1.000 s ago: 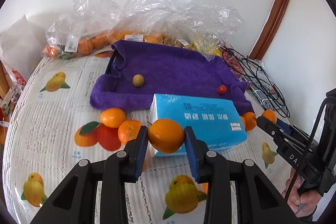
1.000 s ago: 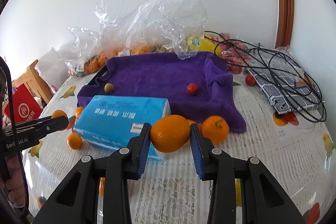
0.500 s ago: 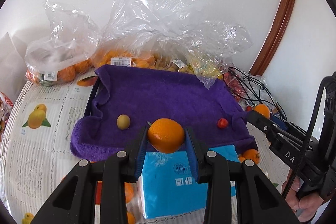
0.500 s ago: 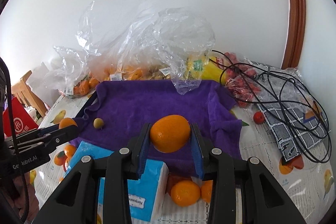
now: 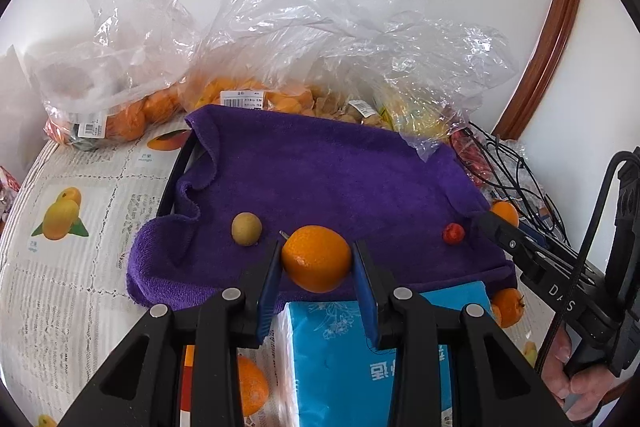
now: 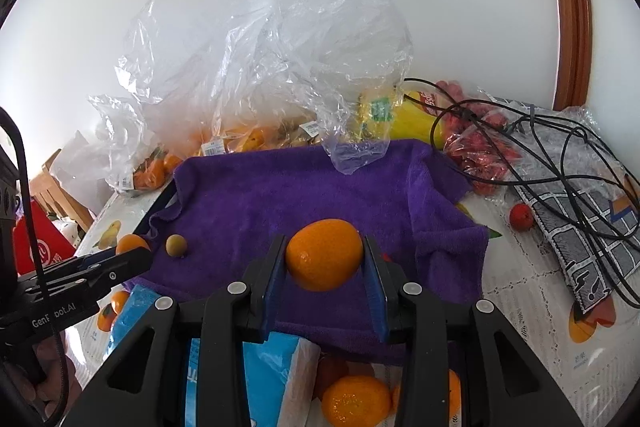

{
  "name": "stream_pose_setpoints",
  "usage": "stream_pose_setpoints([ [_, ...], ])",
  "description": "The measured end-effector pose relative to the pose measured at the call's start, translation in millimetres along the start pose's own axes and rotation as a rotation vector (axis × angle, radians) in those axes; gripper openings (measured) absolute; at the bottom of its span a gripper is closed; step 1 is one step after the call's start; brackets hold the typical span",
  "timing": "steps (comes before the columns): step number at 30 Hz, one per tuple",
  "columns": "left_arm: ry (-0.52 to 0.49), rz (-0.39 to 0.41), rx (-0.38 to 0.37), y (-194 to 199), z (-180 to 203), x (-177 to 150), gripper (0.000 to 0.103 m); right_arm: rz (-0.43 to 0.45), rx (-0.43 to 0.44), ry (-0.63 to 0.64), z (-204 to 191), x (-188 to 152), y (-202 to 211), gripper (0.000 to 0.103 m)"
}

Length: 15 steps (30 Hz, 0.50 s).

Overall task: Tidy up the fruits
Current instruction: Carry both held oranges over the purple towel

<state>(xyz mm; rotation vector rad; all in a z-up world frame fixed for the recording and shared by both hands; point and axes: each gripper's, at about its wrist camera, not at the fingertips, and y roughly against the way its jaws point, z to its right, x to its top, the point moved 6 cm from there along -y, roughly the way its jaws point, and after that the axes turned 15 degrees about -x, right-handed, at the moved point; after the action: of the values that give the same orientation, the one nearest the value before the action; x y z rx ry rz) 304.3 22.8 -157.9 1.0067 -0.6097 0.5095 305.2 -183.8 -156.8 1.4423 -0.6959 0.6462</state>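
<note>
My left gripper (image 5: pixel 316 261) is shut on an orange (image 5: pixel 316 258) and holds it over the near edge of the purple towel (image 5: pixel 320 179). My right gripper (image 6: pixel 325 259) is shut on another orange (image 6: pixel 324 254), also above the towel (image 6: pixel 304 195). A small green-brown fruit (image 5: pixel 247 229) and a small red fruit (image 5: pixel 453 233) lie on the towel. Each gripper shows in the other's view, the right one (image 5: pixel 494 217) at the right, the left one (image 6: pixel 132 253) at the left.
A blue tissue pack (image 5: pixel 360 355) lies below the grippers in front of the towel. Loose oranges (image 6: pixel 356 401) sit beside it. Plastic bags of fruit (image 5: pixel 248 99) line the wall. Black cables (image 6: pixel 560 147) and a red fruit (image 6: pixel 521 215) lie at right.
Both grippers have lifted and moved forward with their oranges, from in front of the tissue pack to above the towel's near edge.
</note>
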Motion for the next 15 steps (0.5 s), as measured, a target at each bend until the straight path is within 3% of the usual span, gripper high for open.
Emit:
stream_pose_setpoints([
  [15,0.031,-0.019,-0.004,-7.8,-6.8,-2.4,0.033,-0.068,-0.025,0.017,-3.4,-14.9,-22.6,0.037],
])
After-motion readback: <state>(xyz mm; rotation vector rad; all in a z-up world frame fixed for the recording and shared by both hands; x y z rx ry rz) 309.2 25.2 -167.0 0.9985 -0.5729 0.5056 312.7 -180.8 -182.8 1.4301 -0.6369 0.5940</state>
